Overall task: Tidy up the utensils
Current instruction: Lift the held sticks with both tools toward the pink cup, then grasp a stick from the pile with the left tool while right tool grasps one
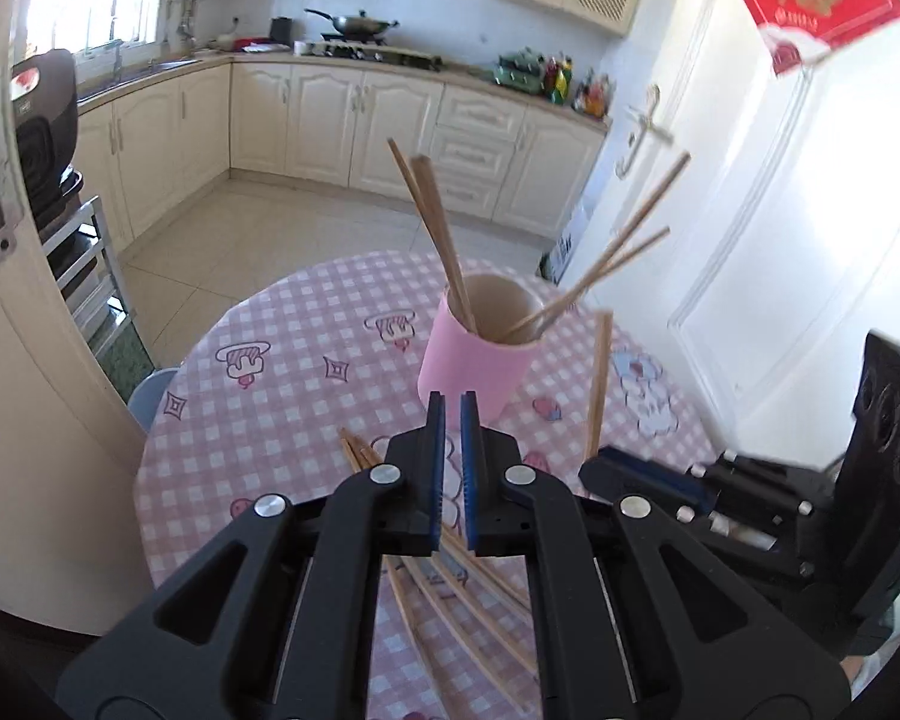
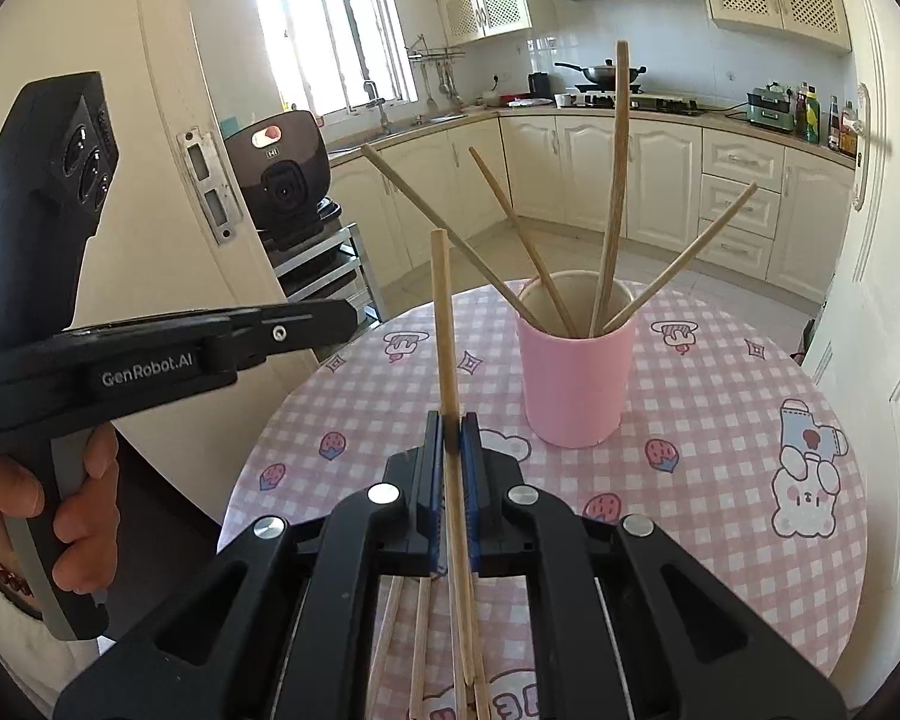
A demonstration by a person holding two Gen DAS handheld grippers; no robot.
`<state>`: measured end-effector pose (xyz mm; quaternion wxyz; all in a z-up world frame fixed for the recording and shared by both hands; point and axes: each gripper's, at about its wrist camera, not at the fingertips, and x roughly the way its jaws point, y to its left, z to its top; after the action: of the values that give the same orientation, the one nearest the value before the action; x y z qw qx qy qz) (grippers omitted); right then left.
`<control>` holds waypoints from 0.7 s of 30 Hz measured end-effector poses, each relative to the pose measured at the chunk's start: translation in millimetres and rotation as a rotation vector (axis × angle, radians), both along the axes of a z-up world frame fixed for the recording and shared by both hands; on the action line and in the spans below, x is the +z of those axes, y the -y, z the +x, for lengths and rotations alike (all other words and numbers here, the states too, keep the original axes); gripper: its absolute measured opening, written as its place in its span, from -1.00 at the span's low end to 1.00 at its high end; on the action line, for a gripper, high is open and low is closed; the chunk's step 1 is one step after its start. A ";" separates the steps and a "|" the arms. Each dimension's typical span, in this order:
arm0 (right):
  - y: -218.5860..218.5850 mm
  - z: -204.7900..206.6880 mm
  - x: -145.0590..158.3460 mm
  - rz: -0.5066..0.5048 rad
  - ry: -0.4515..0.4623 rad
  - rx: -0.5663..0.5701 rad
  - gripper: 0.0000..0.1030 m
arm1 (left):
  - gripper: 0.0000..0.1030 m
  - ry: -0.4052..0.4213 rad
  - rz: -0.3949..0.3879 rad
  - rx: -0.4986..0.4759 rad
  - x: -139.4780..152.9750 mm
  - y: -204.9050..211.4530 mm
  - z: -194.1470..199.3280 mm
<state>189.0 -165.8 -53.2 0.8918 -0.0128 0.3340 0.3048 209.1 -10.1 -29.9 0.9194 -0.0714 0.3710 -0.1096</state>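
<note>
Right claw (image 2: 452,420) clamped on 1 upright chopstick (image 2: 442,312), pink cup (image 2: 573,381) holding 4 chopsticks (image 2: 615,180) on checked table (image 2: 720,396), loose chopsticks (image 2: 420,648) below.

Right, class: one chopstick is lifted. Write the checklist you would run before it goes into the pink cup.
1. Grip: ok. The right claw is shut on one chopstick, which stands roughly upright.
2. Pink cup upright on the table: ok.
3. Room in the cup: ok. Four chopsticks lean on the rim and the middle is open.
4. Left claw carrying something: not ok. It is shut with nothing in it.
5. Table cleared: not ok. Loose chopsticks lie below the claws.
6. Held chopstick's lower end free: cannot tell, because it is hidden.
</note>
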 end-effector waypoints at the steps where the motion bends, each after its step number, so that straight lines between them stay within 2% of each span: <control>1: -0.8 1.0 -0.7 -0.011 -0.009 0.000 -0.91 | -0.90 -0.010 0.003 0.007 -1.6 -0.5 0.7; 9: -10.4 18.7 -15.1 -0.085 -0.104 0.007 -0.93 | -0.84 -0.183 0.032 0.028 -50.3 -7.2 8.7; 11: -13.0 20.8 -22.4 -0.108 -0.127 0.009 -0.93 | -0.45 -0.224 0.036 0.032 -65.3 -9.6 9.9; 12: -15.0 22.7 -28.1 -0.119 -0.142 0.011 -0.94 | -0.01 -0.233 0.047 0.040 -71.1 -11.1 11.0; 13: -16.2 23.0 -33.1 -0.129 -0.154 0.012 -0.95 | 0.04 -0.231 0.057 0.045 -75.5 -10.9 10.4; 15: -19.1 25.3 -46.5 -0.154 -0.188 0.018 -0.95 | 0.04 -0.263 0.079 0.048 -88.8 -11.7 12.9; 19: -21.0 29.7 -65.2 -0.187 -0.235 0.011 -0.95 | 0.02 -0.344 0.066 0.027 -115.3 -10.1 14.8; 20: -21.2 30.7 -69.1 -0.198 -0.244 0.010 -0.94 | -0.04 -0.352 0.071 0.024 -120.3 -8.4 14.7; 21: -20.7 31.6 -72.8 -0.211 -0.248 0.004 -0.93 | -0.24 -0.364 0.079 0.016 -125.1 -6.4 15.6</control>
<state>220.7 -145.1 -126.1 0.8368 -0.0693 0.4716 0.2692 224.7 -3.7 -155.0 0.8399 -0.0566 0.5348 -0.0729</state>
